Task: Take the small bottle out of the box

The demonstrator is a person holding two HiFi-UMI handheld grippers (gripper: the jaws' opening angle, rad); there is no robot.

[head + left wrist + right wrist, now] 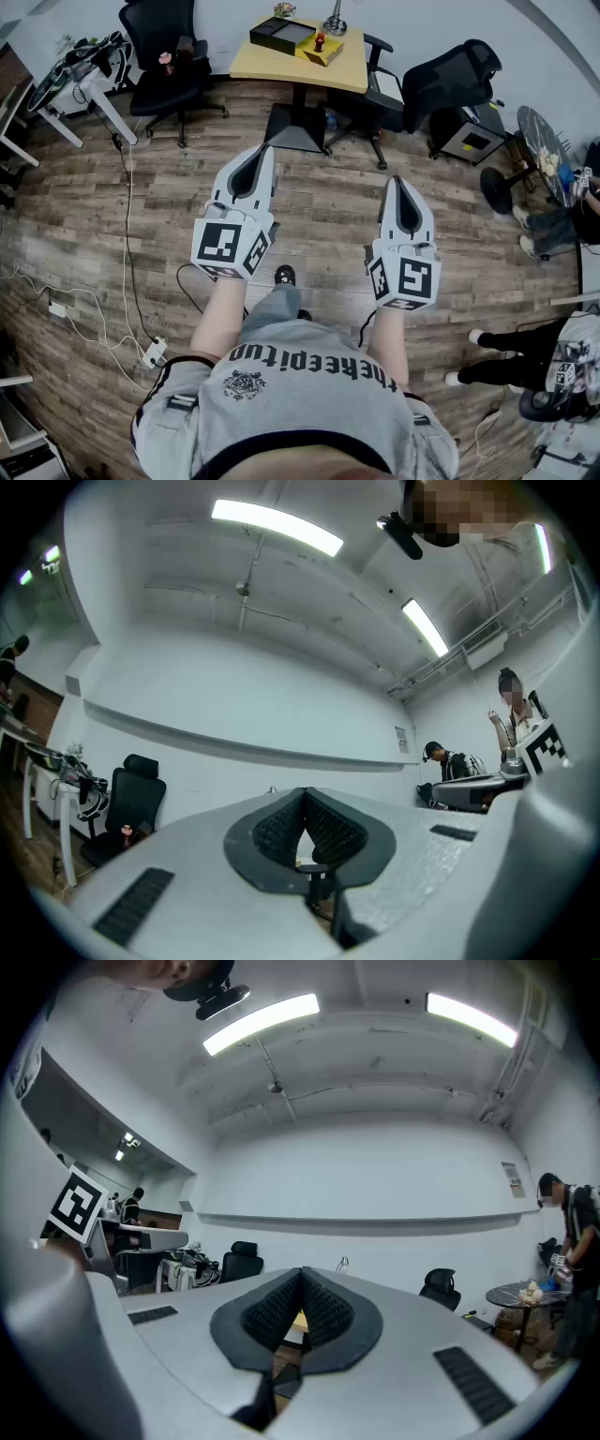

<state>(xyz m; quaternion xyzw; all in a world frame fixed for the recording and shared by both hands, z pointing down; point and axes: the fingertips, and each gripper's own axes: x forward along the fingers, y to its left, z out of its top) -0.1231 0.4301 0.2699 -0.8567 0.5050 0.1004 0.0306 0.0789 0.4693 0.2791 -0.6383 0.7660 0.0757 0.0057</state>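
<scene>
1. Evidently no reach has begun. The person stands on the brown wood-plank floor (pixel 328 234), well short of the yellow-topped worktop (pixel 272 64). Both tools point toward that worktop at waist height, side by side. I judge this a carrying posture that keeps them clear of the body.
2. A small dark-red bottle (pixel 320 42) stands upright on the worktop, toward its right side. It is at a shallow yellow box (pixel 330 54). A flat black open box (pixel 281 36) lies just beside that, nearer the worktop's middle. At this size I cannot tell whether the bottle sits inside the yellow box or on top of it.
3. The left tool (pixel 265 148) is closed all the way. In its own view the ribbed black pads (pixel 277 829) meet at the tip. Nothing is caught between them, and the tool touches nothing.
4. The right tool (pixel 397 178) is likewise closed and empty. Its ribbed pads (pixel 272 1312) come together at the tip, and a sliver of the worktop's yellow shows through the small gap below where they meet.
5. Both tools are far from the worktop, so the task looks barely started. The next move would call for stepping up to the worktop and spreading one tool's jaws. That tool would then close on the bottle's sides, since the bottle is narrow and could tip.
</scene>
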